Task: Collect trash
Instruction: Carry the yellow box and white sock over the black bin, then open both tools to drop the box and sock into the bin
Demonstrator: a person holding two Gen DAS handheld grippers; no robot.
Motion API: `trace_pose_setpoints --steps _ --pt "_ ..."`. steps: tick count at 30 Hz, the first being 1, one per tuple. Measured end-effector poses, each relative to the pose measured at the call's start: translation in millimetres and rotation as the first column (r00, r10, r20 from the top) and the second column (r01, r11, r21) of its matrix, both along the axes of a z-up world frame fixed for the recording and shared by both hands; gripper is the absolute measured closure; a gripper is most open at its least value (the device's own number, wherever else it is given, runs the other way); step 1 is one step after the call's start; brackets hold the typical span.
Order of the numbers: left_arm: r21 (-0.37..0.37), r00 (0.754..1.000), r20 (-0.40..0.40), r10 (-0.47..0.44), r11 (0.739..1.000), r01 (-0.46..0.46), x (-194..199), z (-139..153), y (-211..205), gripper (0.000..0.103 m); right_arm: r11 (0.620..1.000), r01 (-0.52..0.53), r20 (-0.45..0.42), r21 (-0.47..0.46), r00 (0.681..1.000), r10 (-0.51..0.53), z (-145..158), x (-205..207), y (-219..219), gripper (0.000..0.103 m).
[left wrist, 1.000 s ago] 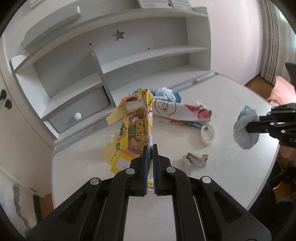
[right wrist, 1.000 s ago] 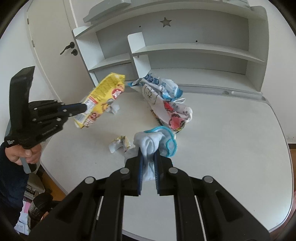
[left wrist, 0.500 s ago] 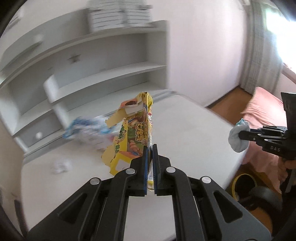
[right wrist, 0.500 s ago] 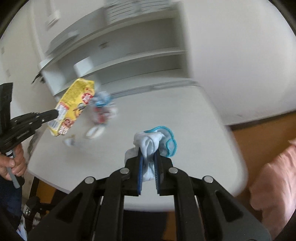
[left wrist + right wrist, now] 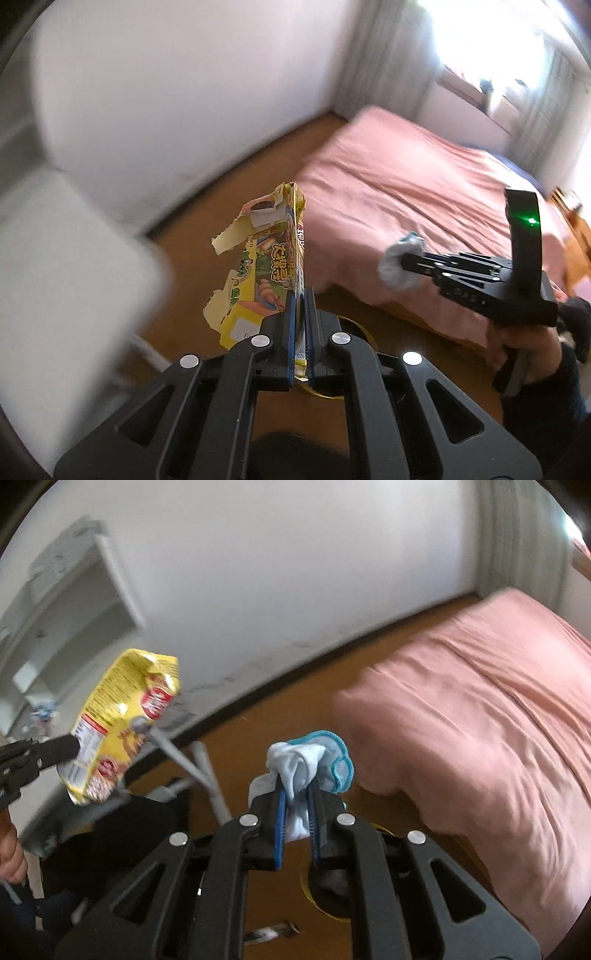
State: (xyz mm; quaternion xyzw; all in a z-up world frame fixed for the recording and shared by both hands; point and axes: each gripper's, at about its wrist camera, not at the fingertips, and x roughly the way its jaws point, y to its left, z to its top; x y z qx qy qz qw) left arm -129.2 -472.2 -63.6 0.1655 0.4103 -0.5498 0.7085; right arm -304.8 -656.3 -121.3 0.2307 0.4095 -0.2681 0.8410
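Note:
My left gripper (image 5: pixel 301 314) is shut on a torn yellow snack box (image 5: pixel 266 266), which sticks up from the jaws over the wooden floor. The same snack box (image 5: pixel 122 720) shows in the right wrist view at the left, held by the left gripper (image 5: pixel 75 747). My right gripper (image 5: pixel 295 801) is shut on a crumpled white wad with a blue edge (image 5: pixel 310 760). In the left wrist view that wad (image 5: pixel 399 262) hangs from the right gripper (image 5: pixel 406 260) in front of the bed. A yellow-rimmed bin (image 5: pixel 364 334) lies mostly hidden under the left fingers, and the bin rim (image 5: pixel 306 882) shows below the right jaws.
A bed with a pink cover (image 5: pixel 406 184) fills the right side. The white desk (image 5: pixel 66 266) is blurred at the left. The white wall (image 5: pixel 277 572) meets the wooden floor (image 5: pixel 266 731). Grey chair legs (image 5: pixel 207 771) stand near the floor centre. A hand (image 5: pixel 517 350) grips the right tool.
Both grippers have swung away from the desk toward the floor beside the bed, each keeping its load. The shelves and the remaining trash have left the view.

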Motion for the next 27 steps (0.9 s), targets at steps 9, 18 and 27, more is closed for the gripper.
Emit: trace_pose_setpoints --steps 9,18,27 --pt "0.188 0.973 -0.189 -0.135 0.967 0.170 -76 -110 -103 0.100 0.984 0.107 -0.070 0.141 0.993 -0.098 -89 -71 -31 0.092" --pt "0.275 0.924 -0.378 -0.055 0.946 0.169 -78 -164 -132 0.100 0.969 0.137 -0.104 0.208 0.988 -0.117 -139 -83 -40 0.092" --pt "0.300 0.923 -0.383 -0.037 0.940 0.163 -74 -172 -135 0.099 0.966 0.135 -0.105 0.219 0.988 -0.114 -141 -80 -44 0.092"
